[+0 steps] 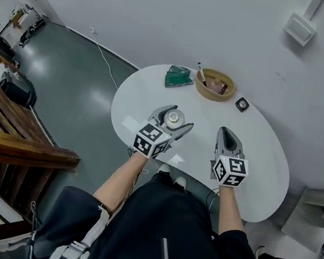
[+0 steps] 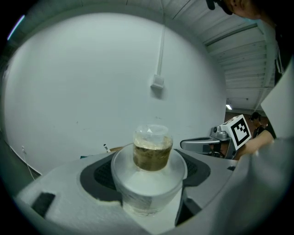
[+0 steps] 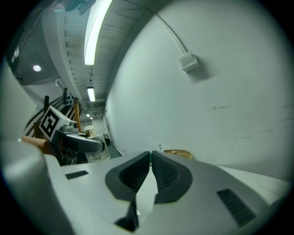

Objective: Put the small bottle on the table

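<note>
- Left gripper [image 1: 178, 118] is seen over the white table [image 1: 268, 166], at 9 o'clock of the right gripper [image 1: 227, 132]; the two are held apart.
- Left jaws are clamped on the small bottle [image 2: 152, 151], one dark pad against each side of its wider whitish part.
- Brownish contents are visible through the bottle's clear narrower part; a pale round end is seen from above in the head view.
- Whether the bottle touches the tabletop cannot be told.
- Right jaws are brought together, pads nearly touching at the tips; nothing is held between them.
- A woven basket [image 1: 200, 89] is noted at the table's 12 o'clock edge.
- A green object [image 1: 178, 76] lies at 9 o'clock of the basket, and a small black square item [image 1: 242, 104] at its 4 o'clock.
</note>
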### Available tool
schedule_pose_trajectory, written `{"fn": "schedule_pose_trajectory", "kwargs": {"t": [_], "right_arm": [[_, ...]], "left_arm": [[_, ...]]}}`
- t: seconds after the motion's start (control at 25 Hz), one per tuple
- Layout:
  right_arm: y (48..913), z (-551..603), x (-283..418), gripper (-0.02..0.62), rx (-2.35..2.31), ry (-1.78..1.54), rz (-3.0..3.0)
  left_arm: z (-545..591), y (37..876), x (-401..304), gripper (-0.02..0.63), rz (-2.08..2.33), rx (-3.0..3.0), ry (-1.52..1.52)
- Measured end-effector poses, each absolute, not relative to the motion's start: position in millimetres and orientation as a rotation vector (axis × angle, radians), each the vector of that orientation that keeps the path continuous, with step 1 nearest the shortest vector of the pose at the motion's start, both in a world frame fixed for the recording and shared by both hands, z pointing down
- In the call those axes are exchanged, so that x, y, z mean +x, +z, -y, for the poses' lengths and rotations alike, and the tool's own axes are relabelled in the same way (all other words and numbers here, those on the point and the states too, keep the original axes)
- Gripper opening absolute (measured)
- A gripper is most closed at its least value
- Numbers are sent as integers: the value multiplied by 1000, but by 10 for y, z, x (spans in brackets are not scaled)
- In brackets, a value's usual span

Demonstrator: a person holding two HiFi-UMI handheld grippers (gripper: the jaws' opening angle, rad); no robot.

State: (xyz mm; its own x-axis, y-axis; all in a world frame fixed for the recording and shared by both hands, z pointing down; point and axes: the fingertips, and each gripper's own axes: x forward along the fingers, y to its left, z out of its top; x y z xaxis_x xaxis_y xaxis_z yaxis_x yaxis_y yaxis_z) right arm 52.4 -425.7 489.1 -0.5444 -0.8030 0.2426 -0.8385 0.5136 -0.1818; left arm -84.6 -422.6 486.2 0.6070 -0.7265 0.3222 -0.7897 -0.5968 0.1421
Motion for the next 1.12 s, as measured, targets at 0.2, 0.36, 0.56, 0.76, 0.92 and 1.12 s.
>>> {"fn": "schedule_pose_trajectory", "kwargs": {"t": [0.2, 0.36, 0.56, 0.76, 0.92, 1.12], "right_arm": [[4921, 4401, 534, 5, 1454, 430, 2592], [5024, 4400, 468, 3, 1454, 460, 2567], [5264, 4339, 386, 2, 1442, 512, 2518], [5487, 4213, 283, 3, 1441, 611, 2475], [5688, 4169, 219, 2, 1433, 653, 2441], [5864, 4169, 228, 2, 1444, 705, 2398]], "left_arm": [[4429, 4892, -835, 357, 1205, 2584, 341], [4474, 5060, -891, 357, 1188, 2572, 377], [4431, 5397, -961, 357, 1148, 2534, 422], [4266, 5804, -1013, 357, 1087, 2488, 473], [4231, 6104, -1024, 357, 1049, 2463, 524], [4349, 6344, -1009, 357, 1008, 2444, 551]]}}
